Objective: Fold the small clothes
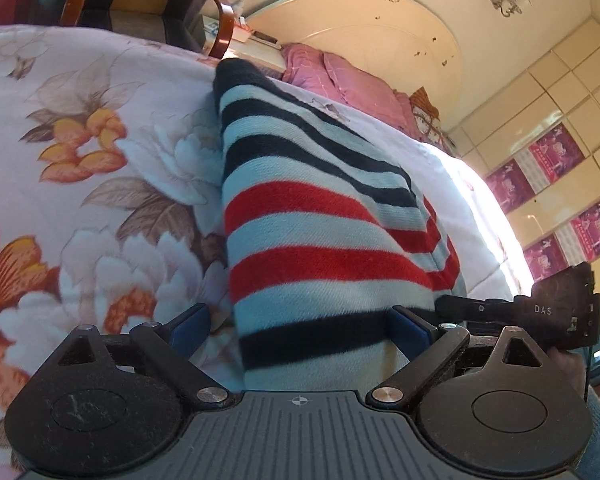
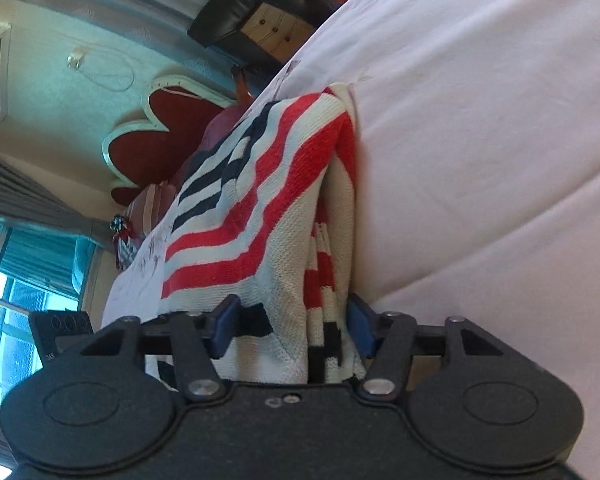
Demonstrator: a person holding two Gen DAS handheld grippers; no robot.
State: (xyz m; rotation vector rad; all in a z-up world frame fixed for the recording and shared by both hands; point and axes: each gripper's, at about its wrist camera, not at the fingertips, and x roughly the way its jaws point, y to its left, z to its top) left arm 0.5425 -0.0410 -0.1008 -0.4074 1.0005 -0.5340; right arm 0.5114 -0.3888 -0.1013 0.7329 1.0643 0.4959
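On the bed [image 1: 80, 128], over its floral cover, lies a striped sweater [image 1: 320, 216], folded, navy, red and white. Left tongs [image 1: 300, 324] stand wide apart, sweater between, pads not pressing. Right tongs [image 2: 292, 324] straddle the sweater's bunched edge; whether they pinch it, cannot tell. "DAS" reads on the right tool.

Home bedroom: bed [image 1: 80, 128], pillows [image 1: 340, 76]

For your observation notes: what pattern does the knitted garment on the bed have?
Striped garment: white with red and navy bands, clearest in the left wrist view.
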